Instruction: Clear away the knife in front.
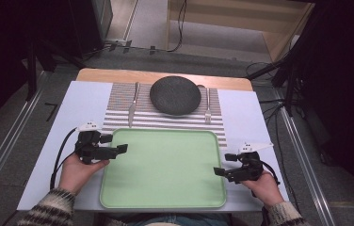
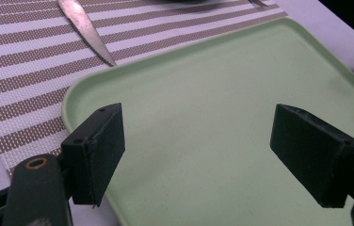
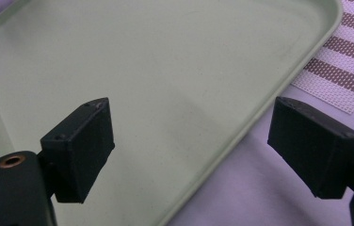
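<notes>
Both claws hang released at the green tray point(image 1: 165, 197), left claw point(image 1: 121, 149) over its rim, right claw point(image 1: 218, 172) likewise; next, I'd guess, a grab at each edge.

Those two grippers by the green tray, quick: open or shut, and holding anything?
Left gripper: open, holding nothing, over the green tray's left edge.
Right gripper: open, holding nothing, at the tray's right edge.

Both hands low in the frame, grippers pointing inward

Left gripper point(image 1: 118, 149) sits at lower left, jaws spread wide with nothing between; right gripper point(image 1: 218, 172) at lower right, jaws likewise apart and empty, sleeves entering from the bottom edge.
</notes>
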